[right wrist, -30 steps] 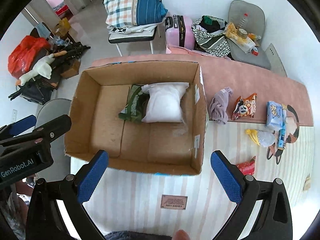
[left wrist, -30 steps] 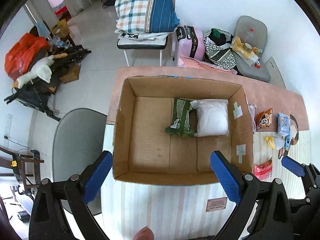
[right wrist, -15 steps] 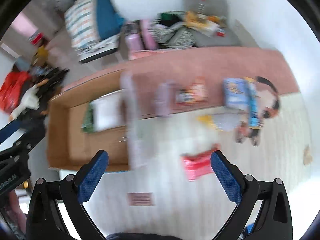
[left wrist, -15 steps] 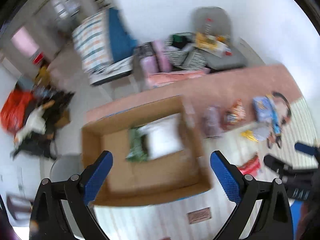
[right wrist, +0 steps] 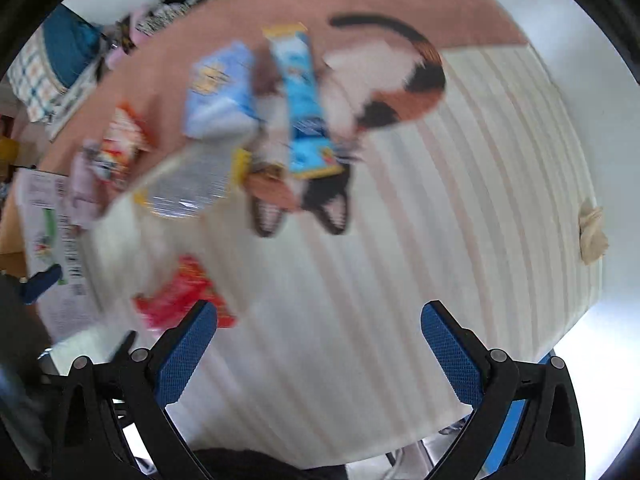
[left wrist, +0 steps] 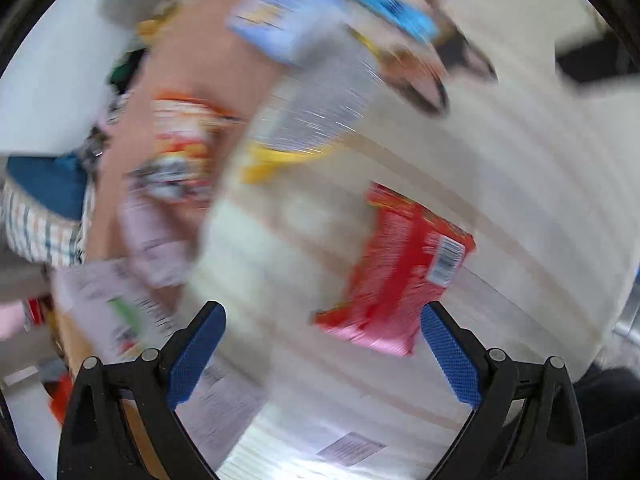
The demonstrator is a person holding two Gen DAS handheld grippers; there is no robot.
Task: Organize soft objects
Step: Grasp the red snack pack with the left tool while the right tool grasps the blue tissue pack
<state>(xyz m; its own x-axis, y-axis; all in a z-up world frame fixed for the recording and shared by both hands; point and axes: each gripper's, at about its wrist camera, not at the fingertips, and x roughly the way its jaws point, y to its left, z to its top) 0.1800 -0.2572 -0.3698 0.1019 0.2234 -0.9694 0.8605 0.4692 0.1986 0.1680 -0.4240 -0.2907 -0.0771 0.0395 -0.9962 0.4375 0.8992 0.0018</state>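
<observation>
Left wrist view: everything is smeared by motion blur, so no printing can be read. The left gripper (left wrist: pixel 322 354) has its blue-padded fingers (left wrist: pixel 196 354) spread wide with nothing between them. Just ahead of the right-hand pad lies a red snack packet (left wrist: pixel 400 268) on the striped cloth (left wrist: pixel 520 200), a white barcode patch near its corner, the digits illegible. Farther off are a clear bag with a yellow end (left wrist: pixel 308 124), an orange-and-white snack bag (left wrist: pixel 180 148) on the pink cloth, and a pale blue tissue pack (left wrist: pixel 276 20). A white printed label (left wrist: pixel 348 446) sits on the cloth near the bottom edge; its text is too blurred to make out.

Right wrist view: the right gripper (right wrist: pixel 318 354) is likewise wide apart and empty, hovering over the striped cloth. The red snack packet (right wrist: pixel 180 296) lies beside the left-hand pad. Beyond it are the clear bag with a yellow end (right wrist: pixel 188 188), the orange-and-white snack bag (right wrist: pixel 124 140), the pale blue tissue pack (right wrist: pixel 220 92) and a long blue packet (right wrist: pixel 304 104) lying across what looks like a calico cat picture (right wrist: pixel 400 88) on the cloth. No brand names are legible. A small beige scrap (right wrist: pixel 592 234) sits apart near the cloth's right edge.
</observation>
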